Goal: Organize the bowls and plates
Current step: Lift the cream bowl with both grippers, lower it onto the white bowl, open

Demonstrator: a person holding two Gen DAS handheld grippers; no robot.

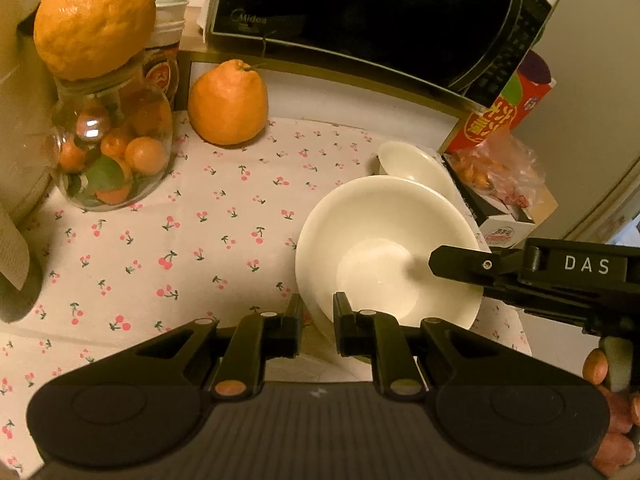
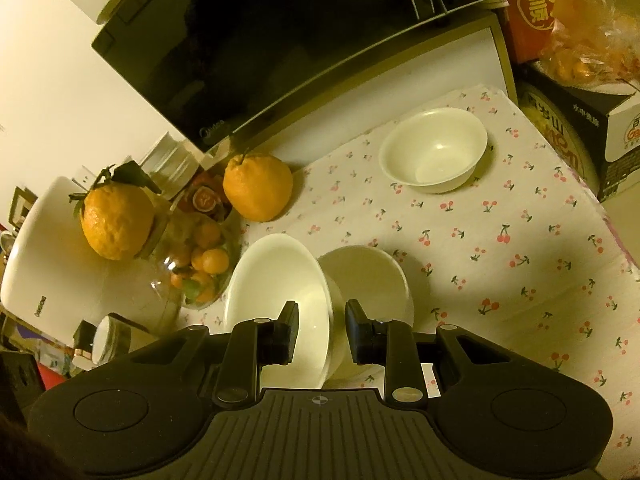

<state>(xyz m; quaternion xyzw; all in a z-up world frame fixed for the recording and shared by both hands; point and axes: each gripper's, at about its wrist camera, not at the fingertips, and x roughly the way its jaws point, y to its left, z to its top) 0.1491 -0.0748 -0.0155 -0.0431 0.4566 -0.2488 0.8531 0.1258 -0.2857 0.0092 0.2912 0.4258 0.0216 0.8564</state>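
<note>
In the left wrist view my left gripper point(image 1: 318, 320) straddles the near rim of a white bowl point(image 1: 384, 248), one finger on each side, holding it tilted above the cherry-print cloth. A second white bowl point(image 1: 416, 164) stands behind it. My right gripper point(image 1: 436, 264) reaches in from the right, over that bowl's inside. In the right wrist view my right gripper point(image 2: 322, 324) straddles the rim of a tilted white bowl point(image 2: 276, 292), with another white bowl point(image 2: 368, 280) beside it. A third white bowl point(image 2: 434, 150) stands upright at the far right of the cloth.
A black microwave point(image 1: 372, 12) sits on a shelf at the back. A large orange point(image 1: 228, 102) lies on the cloth. A glass jar of small oranges point(image 1: 112, 152) with an orange on top point(image 1: 94, 16) stands left. Boxes and a bag of fruit point(image 1: 496, 172) crowd the right edge.
</note>
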